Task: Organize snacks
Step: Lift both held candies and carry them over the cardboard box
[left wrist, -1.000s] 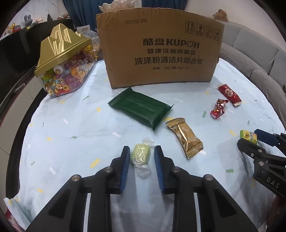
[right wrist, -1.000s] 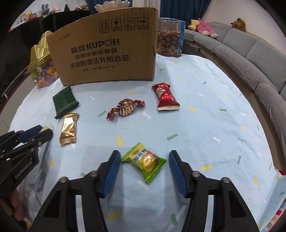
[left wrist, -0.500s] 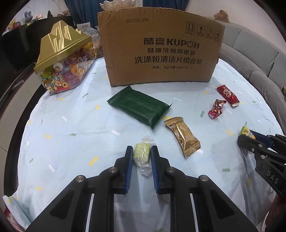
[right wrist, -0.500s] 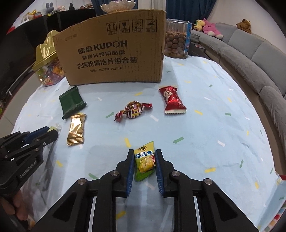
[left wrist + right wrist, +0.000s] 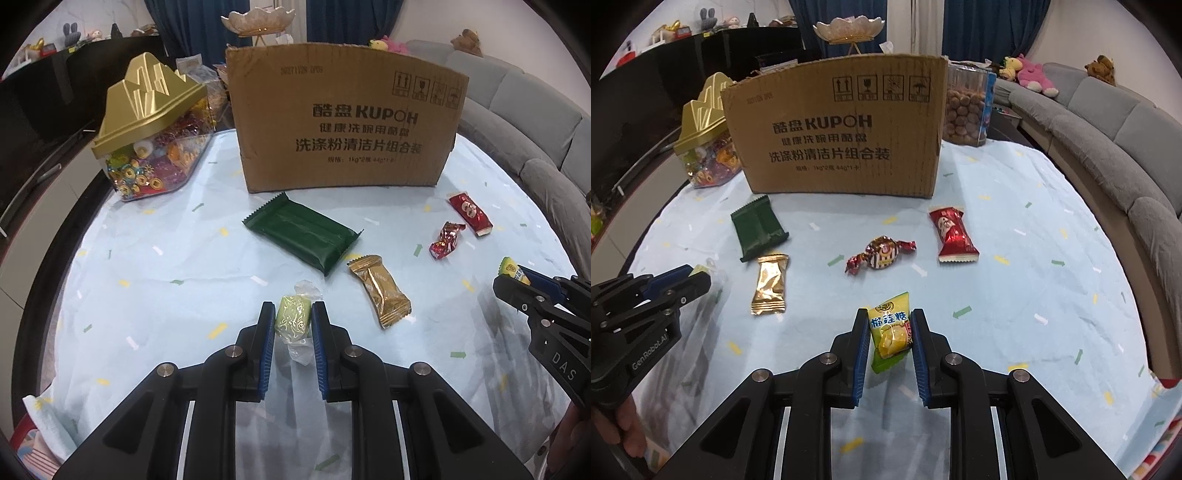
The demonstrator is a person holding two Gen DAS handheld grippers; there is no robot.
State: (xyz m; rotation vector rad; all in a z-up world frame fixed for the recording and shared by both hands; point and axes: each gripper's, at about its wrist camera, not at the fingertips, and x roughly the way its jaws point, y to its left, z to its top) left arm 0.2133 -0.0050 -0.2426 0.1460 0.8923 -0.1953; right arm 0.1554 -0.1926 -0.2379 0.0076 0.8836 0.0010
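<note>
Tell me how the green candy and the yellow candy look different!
The green candy sits in a clear wrapper with twisted ends; the yellow candy is in a printed, flat-sealed packet with blue writing. The green candy is a plain block; the yellow candy shows a picture. The left gripper pinches the green one, the right gripper the yellow one. Both are small and squeezed between blue pads.

Both hand-held grippers (image 5: 293, 321) (image 5: 889, 328) clamped.

- Ahead of both my grippers the cardboard box (image 5: 343, 125) stands as a wall across the far side of the table.
- The gold-lidded candy jar (image 5: 151, 129) blocks the left of the box; the clear tub of round snacks (image 5: 967, 107) blocks its right.
- Between grippers and box, only flat wrappers: dark green packet (image 5: 301, 232), gold sachet (image 5: 380, 290), red packet (image 5: 953, 234).
- The blue tablecloth (image 5: 1052, 229) right of the red packet lies bare.
</note>
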